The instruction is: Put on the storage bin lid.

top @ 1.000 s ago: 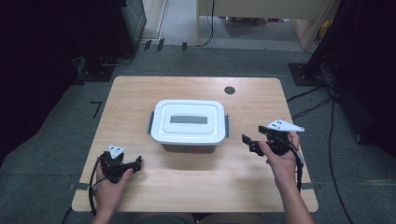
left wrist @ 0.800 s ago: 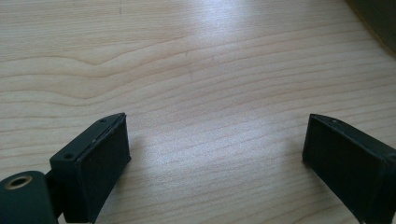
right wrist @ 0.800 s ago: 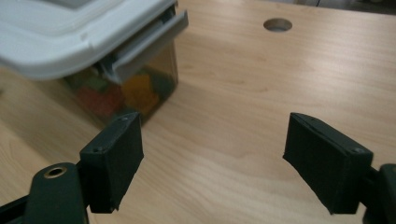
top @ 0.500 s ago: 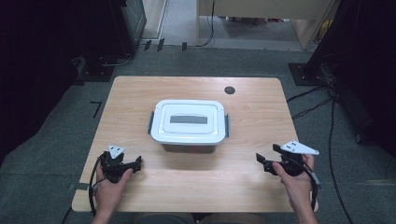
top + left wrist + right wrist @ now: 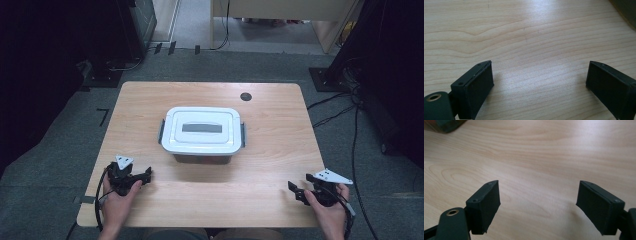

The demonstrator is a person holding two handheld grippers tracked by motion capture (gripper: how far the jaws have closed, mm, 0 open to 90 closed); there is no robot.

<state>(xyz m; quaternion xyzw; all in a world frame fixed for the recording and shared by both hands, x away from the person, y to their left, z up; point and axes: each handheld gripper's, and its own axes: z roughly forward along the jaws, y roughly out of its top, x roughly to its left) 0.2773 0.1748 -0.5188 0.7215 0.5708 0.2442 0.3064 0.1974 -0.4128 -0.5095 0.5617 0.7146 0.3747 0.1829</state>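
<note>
Right now I am resting my left tongs (image 5: 146, 174) on the near left part of the wooden table (image 5: 280, 130), their jaws standing wide apart with nothing but bare wood between them, and my left hand (image 5: 116, 202) is wrapping around their body. My right tongs (image 5: 295, 192) are sitting low over the near right corner in my right hand (image 5: 330, 212), jaws likewise spread wide and gripping nothing. Meanwhile the white lidded storage box (image 5: 202, 130), with grey latches at both ends, is standing at the middle of the table, well apart from both tongs.
</note>
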